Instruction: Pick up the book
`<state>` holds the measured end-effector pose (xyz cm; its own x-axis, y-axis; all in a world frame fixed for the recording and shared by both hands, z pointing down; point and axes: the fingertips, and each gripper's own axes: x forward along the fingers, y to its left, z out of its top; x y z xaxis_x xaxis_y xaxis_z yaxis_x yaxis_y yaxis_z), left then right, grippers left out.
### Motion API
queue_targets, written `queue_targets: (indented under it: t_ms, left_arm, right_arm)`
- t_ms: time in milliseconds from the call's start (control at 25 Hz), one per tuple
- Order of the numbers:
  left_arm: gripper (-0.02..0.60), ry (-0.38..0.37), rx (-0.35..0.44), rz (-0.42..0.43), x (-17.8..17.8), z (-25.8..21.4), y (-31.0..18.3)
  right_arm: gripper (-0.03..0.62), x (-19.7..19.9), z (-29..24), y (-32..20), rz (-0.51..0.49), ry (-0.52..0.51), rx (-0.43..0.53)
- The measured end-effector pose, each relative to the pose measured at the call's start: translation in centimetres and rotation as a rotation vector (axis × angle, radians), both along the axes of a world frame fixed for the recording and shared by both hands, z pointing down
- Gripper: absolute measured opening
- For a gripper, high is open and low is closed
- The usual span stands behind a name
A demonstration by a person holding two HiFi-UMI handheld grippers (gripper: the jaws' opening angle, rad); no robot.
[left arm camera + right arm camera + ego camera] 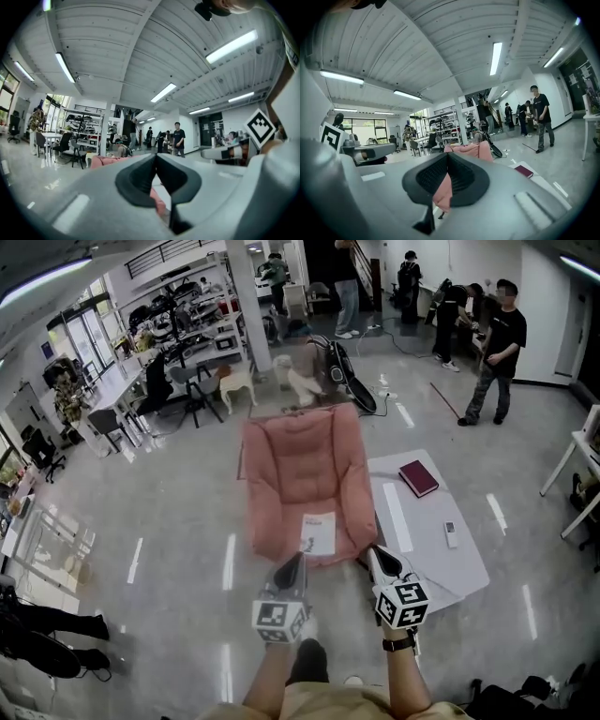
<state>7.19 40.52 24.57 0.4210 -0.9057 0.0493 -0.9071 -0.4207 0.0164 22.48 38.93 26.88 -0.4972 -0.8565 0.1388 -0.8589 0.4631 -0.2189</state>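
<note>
A dark red book point(418, 478) lies flat on the far end of a low white table point(427, 559), to the right of a pink chair point(305, 474). A white booklet point(319, 532) rests on the chair's seat. My left gripper point(292, 566) is shut and empty, its tips near the seat's front edge. My right gripper point(378, 557) is also shut and empty, over the table's near left edge and well short of the book. In the right gripper view the book point(524, 171) shows right of the closed jaws point(448, 155). The left gripper view has its closed jaws point(156, 157) toward the chair point(105, 161).
A small remote point(451, 533) and a white strip point(397, 517) also lie on the table. A black bag point(349, 376) stands behind the chair. A person point(494, 348) and others stand at the back right. Desks and office chairs point(187, 381) fill the back left.
</note>
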Motion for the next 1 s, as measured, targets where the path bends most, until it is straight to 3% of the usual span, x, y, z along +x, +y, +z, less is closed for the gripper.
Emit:
queue_targets:
  t_ms: [160, 320, 440, 640, 1000]
  left_arm:
    - [0.002, 0.020, 0.012, 0.007, -1.8, 0.4, -6.6]
    - [0.003, 0.088, 0.009, 0.001, -5.6, -0.6, -13.4]
    - [0.003, 0.097, 0.020, 0.012, -7.9, -1.6, -17.5]
    - [0.002, 0.101, 0.002, 0.059, -11.1, -1.6, -23.6]
    - [0.003, 0.130, -0.022, 0.066, -18.1, -0.6, -31.7]
  right_arm:
    - [0.006, -2.7, 0.6, -6.1, -0.018, 0.035, -0.004]
    - [0.006, -7.3, -0.1, -11.9, -0.059, 0.071, 0.002]
    - [0.006, -10.7, -1.0, -15.7, -0.084, 0.097, 0.016]
    - [0.006, -14.8, -2.1, -22.4, -0.080, 0.110, 0.022]
    - [0.006, -22.9, -1.5, -30.6, -0.123, 0.141, 0.025]
